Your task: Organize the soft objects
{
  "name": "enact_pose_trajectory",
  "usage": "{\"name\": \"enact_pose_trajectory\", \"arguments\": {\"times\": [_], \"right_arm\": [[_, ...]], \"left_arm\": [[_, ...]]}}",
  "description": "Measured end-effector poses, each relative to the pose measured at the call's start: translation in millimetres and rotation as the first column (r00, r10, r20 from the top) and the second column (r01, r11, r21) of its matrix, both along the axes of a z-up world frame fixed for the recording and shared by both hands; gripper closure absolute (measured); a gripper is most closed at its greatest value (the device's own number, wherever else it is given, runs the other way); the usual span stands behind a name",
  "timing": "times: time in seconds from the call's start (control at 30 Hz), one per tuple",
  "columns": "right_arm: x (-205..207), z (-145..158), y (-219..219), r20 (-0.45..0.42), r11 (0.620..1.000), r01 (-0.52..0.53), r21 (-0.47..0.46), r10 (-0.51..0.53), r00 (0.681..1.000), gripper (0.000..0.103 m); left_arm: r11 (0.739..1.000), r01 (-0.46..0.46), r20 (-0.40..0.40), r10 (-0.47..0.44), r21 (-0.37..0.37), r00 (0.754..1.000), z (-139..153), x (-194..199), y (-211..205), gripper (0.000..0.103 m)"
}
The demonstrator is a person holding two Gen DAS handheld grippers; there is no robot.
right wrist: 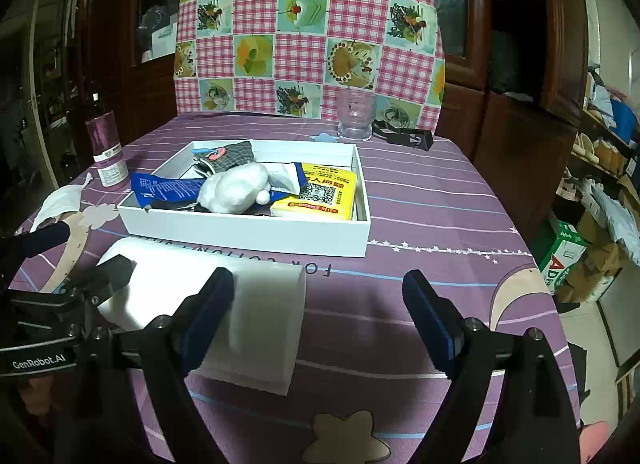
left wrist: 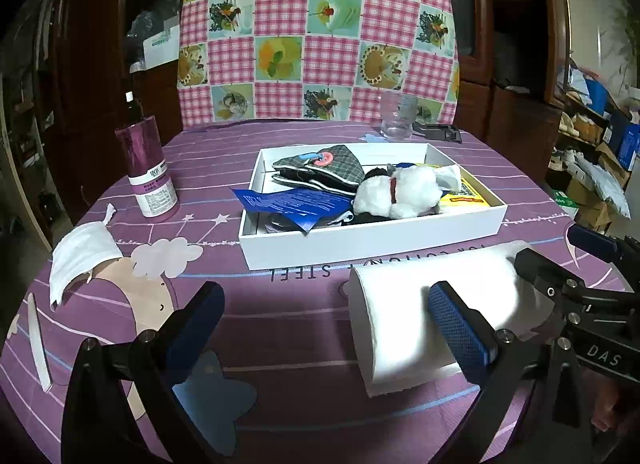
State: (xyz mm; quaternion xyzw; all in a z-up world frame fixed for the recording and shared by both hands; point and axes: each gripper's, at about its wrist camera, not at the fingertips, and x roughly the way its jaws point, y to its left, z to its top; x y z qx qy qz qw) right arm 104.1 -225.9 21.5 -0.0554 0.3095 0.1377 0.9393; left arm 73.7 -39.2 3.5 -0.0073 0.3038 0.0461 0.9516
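Dim room, glare on white roll (left wrist: 420,304), fisheye-bent dark edges.

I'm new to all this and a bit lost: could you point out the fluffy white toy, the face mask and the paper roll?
fluffy white toy (left wrist: 400,191), left wrist view, its body.
face mask (left wrist: 82,260), left wrist view, pleated middle.
paper roll (right wrist: 256,304), right wrist view, top side.

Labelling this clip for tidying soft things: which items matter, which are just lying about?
Job: white box, plush toy, paper roll, face mask, tissue pack, both tongs, open.
Lying about: purple bottle, glass, black clip.
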Motion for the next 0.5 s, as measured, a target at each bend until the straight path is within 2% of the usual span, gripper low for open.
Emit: {"name": "enact_pose_trajectory", "arguments": {"times": [0.5], "right_arm": [[0.6, 0.1, -0.8, 0.0, 1.0, 0.0, 0.0, 0.001, 1.0, 0.016]], "left_arm": [[0.999, -0.008, 0.006, 0.008, 0.031, 1.0, 1.2, -1.1, -4.4, 0.0]]}}
